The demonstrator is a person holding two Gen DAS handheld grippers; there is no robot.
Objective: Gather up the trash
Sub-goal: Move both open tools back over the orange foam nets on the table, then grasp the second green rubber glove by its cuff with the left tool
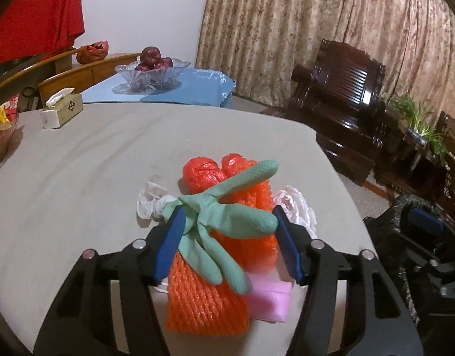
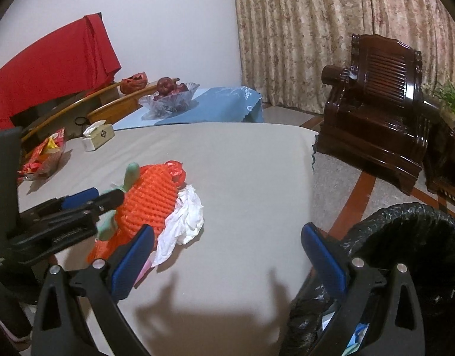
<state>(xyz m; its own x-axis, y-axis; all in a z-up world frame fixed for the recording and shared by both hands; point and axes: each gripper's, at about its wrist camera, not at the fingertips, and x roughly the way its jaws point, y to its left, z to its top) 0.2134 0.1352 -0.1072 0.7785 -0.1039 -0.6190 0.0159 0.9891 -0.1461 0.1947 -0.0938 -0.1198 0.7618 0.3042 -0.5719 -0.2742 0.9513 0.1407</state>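
A trash pile lies on the grey table (image 1: 79, 178): a green rubber glove (image 1: 224, 210) on top of orange foam net (image 1: 203, 302), a red plastic bag (image 1: 202, 172), a pink sponge (image 1: 269, 299), white crumpled tissue (image 1: 152, 200) and a white plastic bag (image 1: 295, 204). My left gripper (image 1: 230, 237) is open with its blue pads either side of the glove, right over the pile. My right gripper (image 2: 227, 261) is open and empty above bare table, right of the pile (image 2: 150, 204). A bin with a black liner (image 2: 405, 252) stands at the table's right edge.
A tissue box (image 1: 61, 109), a snack bowl (image 2: 43, 157) and a glass bowl of apples (image 1: 152, 69) stand at the far left and back. A dark wooden armchair (image 2: 375, 112) stands on the right past the table edge.
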